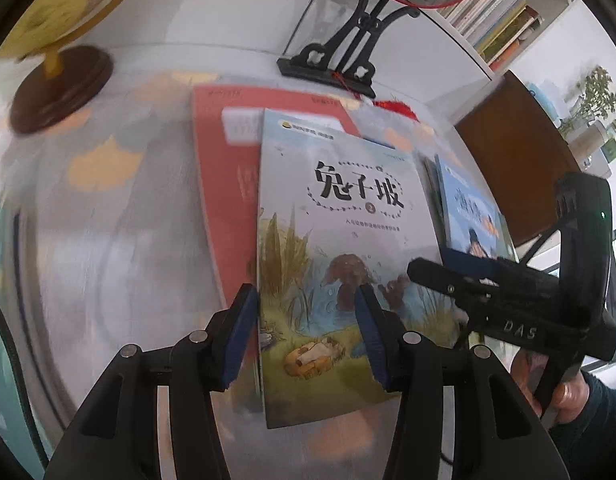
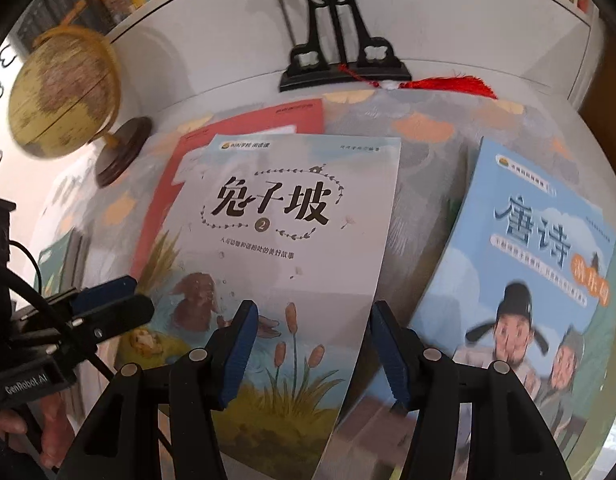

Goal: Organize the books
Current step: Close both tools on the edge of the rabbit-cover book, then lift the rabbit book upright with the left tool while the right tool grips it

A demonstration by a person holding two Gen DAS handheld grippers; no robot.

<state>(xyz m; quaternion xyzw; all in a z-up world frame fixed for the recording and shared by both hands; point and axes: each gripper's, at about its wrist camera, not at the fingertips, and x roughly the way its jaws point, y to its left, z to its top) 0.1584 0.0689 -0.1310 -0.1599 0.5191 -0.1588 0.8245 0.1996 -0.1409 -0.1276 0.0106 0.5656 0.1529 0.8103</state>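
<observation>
My left claw point(image 1: 305, 334) and right claw point(image 2: 312, 350) both stand apart over the rabbit storybook point(image 2: 283, 240), one straddling each lower side edge, neither pad pressing yet as far as I can tell. It lies askew on the red book point(image 2: 243, 124), beside the blue Tang poetry book point(image 2: 524, 264) on the table point(image 1: 107, 220); I judge I'm squaring the pile.

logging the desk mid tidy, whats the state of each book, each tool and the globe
rabbit book: face up, overlapping the red book
red book: flat, mostly covered
blue poetry book: face up, apart to the right
left tool: open, straddling rabbit book's left edge
right tool: open, straddling its right edge
globe: upright
</observation>
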